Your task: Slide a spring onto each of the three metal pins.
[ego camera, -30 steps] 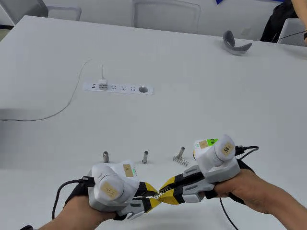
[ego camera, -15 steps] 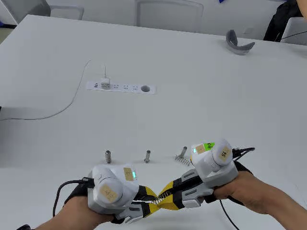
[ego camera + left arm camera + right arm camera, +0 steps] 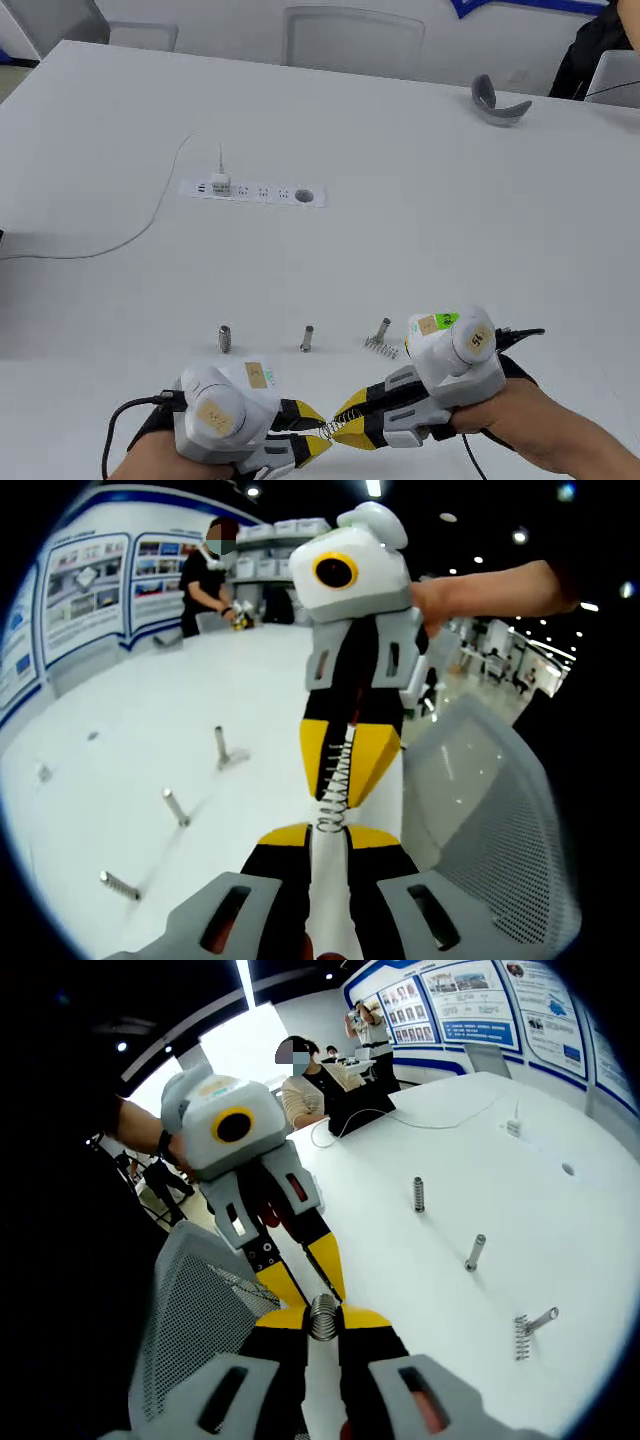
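One small silver coil spring (image 3: 327, 430) hangs stretched above the near edge of the white table (image 3: 420, 200). Its ends are pinched by the yellow-tipped jaws of the left gripper (image 3: 306, 441) and the right gripper (image 3: 350, 422), both clamped tight on it and pointing at each other. Just beyond, in a row, the left grey metal pin (image 3: 224, 338) stands upright wearing a spring, the middle grey metal pin (image 3: 307, 338) stands bare, and the right grey metal pin (image 3: 382, 329) leans with a loose second spring (image 3: 378, 346) lying at its foot; well behind them lies a long white power strip (image 3: 255, 190) with a plug in it.
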`<state>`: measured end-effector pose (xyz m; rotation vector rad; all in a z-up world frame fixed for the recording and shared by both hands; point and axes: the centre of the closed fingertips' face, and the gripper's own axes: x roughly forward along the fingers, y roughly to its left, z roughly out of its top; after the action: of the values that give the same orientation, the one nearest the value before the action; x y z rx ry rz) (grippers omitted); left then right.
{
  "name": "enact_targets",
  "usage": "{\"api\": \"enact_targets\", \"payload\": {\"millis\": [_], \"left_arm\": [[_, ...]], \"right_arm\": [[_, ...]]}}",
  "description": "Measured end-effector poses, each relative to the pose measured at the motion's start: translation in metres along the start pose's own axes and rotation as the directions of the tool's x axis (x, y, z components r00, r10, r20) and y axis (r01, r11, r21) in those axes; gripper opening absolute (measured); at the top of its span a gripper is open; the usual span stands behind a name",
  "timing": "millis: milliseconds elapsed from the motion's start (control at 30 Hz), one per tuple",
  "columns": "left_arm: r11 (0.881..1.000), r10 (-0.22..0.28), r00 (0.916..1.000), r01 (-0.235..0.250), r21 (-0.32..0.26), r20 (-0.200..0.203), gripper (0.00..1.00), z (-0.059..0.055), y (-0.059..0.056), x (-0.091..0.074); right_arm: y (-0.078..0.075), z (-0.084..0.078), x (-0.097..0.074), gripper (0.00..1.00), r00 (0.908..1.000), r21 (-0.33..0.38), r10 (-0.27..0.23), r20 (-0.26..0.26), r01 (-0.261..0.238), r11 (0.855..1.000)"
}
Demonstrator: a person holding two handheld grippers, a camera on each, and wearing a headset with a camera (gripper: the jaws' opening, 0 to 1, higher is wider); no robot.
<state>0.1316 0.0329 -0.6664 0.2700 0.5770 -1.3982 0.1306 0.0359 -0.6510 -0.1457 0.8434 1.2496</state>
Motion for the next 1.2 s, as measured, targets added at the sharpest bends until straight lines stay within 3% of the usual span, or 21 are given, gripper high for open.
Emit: {"api": "enact_targets", "payload": {"millis": [567, 867, 1200], "left_arm": [[0.991, 0.091, 0.9956, -0.089, -0.101, 0.022, 0.17, -0.011, 0.027, -0.011], [0.979, 0.154, 0.9878, -0.149, -0.14, 0.026, 0.2, -0.013, 0.043, -0.016], [0.969, 0.199, 0.98, -0.194, -0.154, 0.015, 0.26, -0.02, 0.058, -0.023]], "right_arm": [[-0.014, -0.019, -0.001, 0.12, 0.9968, 0.046, -0.074, -0.031, 0.075, 0.996], [-0.026, -0.031, 0.003, 0.12, 0.9921, 0.052, -0.108, -0.064, 0.111, 0.992], [-0.047, -0.026, 0.002, 0.12, 0.9849, 0.009, -0.143, -0.098, 0.144, 0.99]]}}
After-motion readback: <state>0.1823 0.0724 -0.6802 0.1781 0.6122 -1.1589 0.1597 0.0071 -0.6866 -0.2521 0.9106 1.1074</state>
